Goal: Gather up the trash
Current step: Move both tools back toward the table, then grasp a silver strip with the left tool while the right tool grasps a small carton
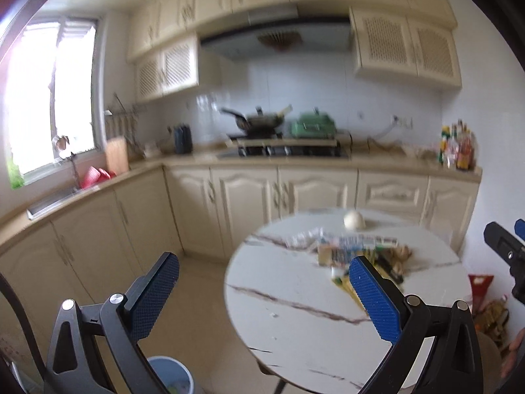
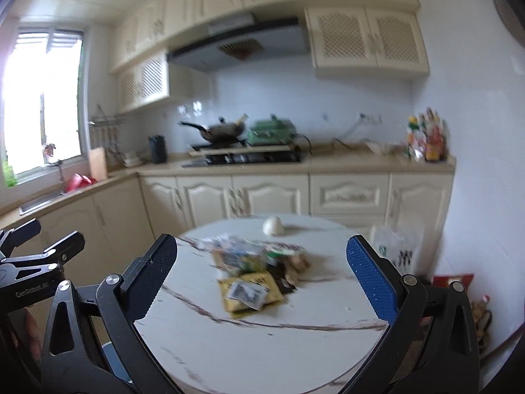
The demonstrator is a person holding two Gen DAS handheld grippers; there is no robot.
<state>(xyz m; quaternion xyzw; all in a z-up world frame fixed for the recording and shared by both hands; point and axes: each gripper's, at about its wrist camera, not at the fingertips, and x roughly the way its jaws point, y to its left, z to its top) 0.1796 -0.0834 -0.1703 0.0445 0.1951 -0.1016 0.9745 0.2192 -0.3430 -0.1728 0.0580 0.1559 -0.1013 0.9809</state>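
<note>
A heap of trash lies on the round white marble table: yellow snack wrappers, clear plastic, and brown scraps, all blurred. The same heap of trash shows in the left wrist view, partly behind the right finger. A white crumpled ball sits at the table's far side. My right gripper is open, held above the table's near half with the heap between and beyond its fingers. My left gripper is open over the table's left edge and the floor, holding nothing. A blue bin stands on the floor below it.
Cream kitchen cabinets and a counter run behind the table, with a stove and wok, a green appliance and bottles. A sink is under the window at left. Bags lean against the right wall.
</note>
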